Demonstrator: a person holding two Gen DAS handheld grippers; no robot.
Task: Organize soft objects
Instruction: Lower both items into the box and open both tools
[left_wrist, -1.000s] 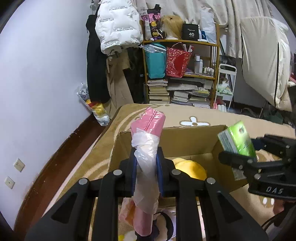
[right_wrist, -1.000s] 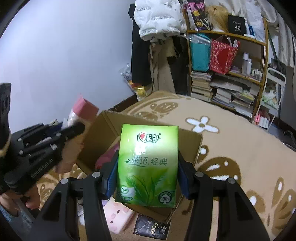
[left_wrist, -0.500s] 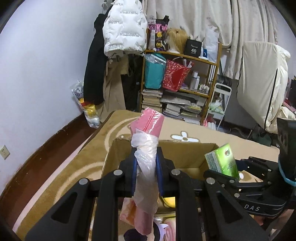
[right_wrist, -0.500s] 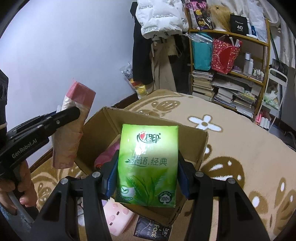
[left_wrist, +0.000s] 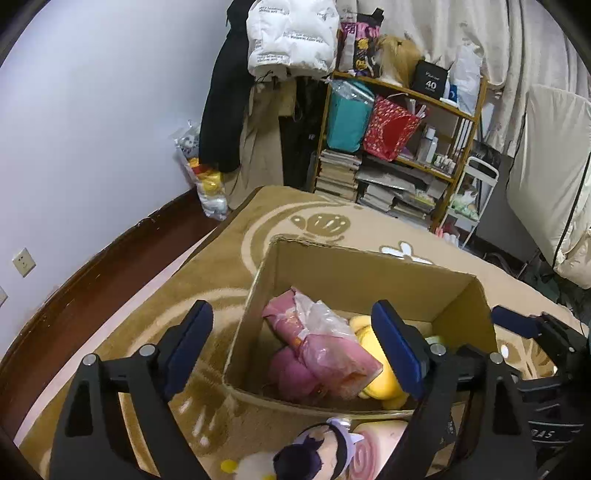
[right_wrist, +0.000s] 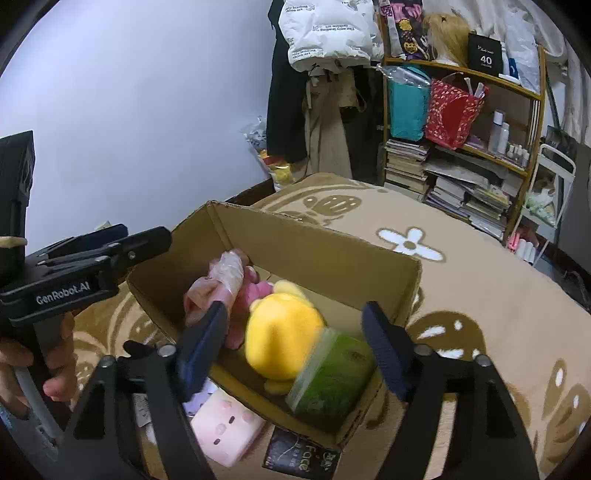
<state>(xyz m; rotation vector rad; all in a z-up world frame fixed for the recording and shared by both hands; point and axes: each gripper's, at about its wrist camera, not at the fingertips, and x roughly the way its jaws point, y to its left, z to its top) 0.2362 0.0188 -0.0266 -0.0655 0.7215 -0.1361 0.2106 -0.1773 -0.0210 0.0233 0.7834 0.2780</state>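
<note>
Two hand-held grippers hover over an open cardboard box on a tan patterned rug. The left gripper has its jaws spread and opening, nothing pinched; just ahead and below, between the blue pads, a pink bag roll lies inside the box on a pink plush, touching a yellow plush. The right gripper is also spread and opening, pads clear of the blurred green tissue pack, which sits in the box's near corner between the jaws, against the yellow plush. Nearer than the left gripper, outside the box, lie a dark-haired doll and a pink pillow. A hand grips the left gripper's handle.
</note>
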